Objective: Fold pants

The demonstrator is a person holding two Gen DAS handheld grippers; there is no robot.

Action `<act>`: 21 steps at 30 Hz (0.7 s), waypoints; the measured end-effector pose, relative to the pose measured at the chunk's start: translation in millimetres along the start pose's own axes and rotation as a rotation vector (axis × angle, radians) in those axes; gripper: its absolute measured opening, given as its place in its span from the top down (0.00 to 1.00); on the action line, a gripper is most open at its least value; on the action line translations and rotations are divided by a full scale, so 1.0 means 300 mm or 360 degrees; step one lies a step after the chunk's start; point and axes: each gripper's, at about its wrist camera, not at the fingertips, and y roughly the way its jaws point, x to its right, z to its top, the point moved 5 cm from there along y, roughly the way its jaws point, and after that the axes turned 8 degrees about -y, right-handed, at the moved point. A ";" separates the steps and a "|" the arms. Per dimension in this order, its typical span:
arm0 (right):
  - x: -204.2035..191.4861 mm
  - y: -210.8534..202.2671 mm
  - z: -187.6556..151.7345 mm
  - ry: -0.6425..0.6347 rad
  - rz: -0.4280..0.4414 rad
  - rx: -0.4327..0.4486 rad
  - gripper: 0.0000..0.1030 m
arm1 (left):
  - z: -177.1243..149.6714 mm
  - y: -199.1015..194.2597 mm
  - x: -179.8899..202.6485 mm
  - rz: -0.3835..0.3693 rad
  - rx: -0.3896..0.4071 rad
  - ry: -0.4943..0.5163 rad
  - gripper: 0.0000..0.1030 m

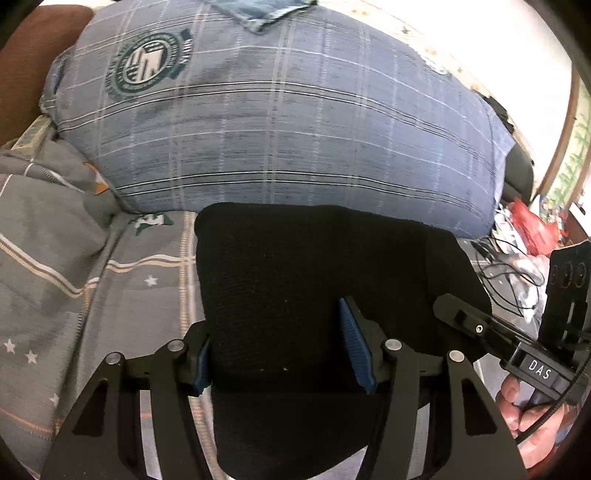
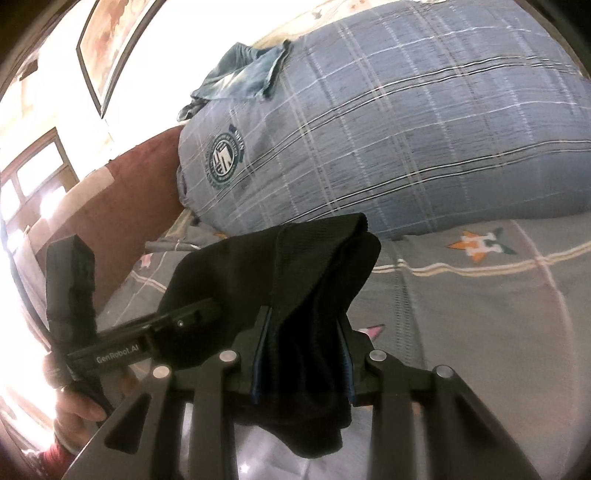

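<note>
Pants [image 2: 295, 295], long axis running from right gripper [image 2: 303, 354]'s clenched jaws toward pillow [image 1: 288, 110]; left gripper [image 1: 280, 354] jaws spread.

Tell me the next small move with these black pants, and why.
Probably lower the right tool, which pinches a bunched part of the black pants, and lay that fabric flat on the grey bedsheet. The left tool stands open over the flat part, so the fold looks unfinished.

Left wrist view: pants [image 1: 317, 273] lay on bedsheet [image 1: 122, 295], centre to 5 o'clock. Pillow [image 1: 280, 122] behind them at 12, touching their far edge. Denim garment [image 1: 262, 13] on pillow's top. Cables [image 1: 506, 269] at 3 o'clock, beside the pants.
</note>
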 end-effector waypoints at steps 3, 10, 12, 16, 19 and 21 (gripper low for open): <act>-0.020 0.051 0.000 0.0004 0.0020 -0.0022 0.69 | 0.006 0.008 -0.043 0.0024 -0.0002 -0.0021 0.43; -0.039 0.175 -0.020 0.0048 0.0045 -0.0093 0.69 | 0.012 0.063 -0.141 0.0064 -0.0047 -0.0076 0.43; -0.035 0.211 -0.031 0.0062 0.0045 -0.0120 0.69 | 0.008 0.089 -0.165 0.0068 -0.0070 -0.0096 0.43; -0.015 0.276 -0.061 0.0084 0.0044 -0.0176 0.69 | -0.018 0.154 -0.212 0.0073 -0.0133 -0.0133 0.43; 0.013 0.340 -0.102 0.0077 -0.0004 -0.0267 0.69 | -0.057 0.220 -0.259 0.0079 -0.0221 -0.0186 0.43; 0.036 0.382 -0.140 0.0054 -0.0069 -0.0327 0.61 | -0.078 0.256 -0.293 0.0080 -0.0238 -0.0215 0.38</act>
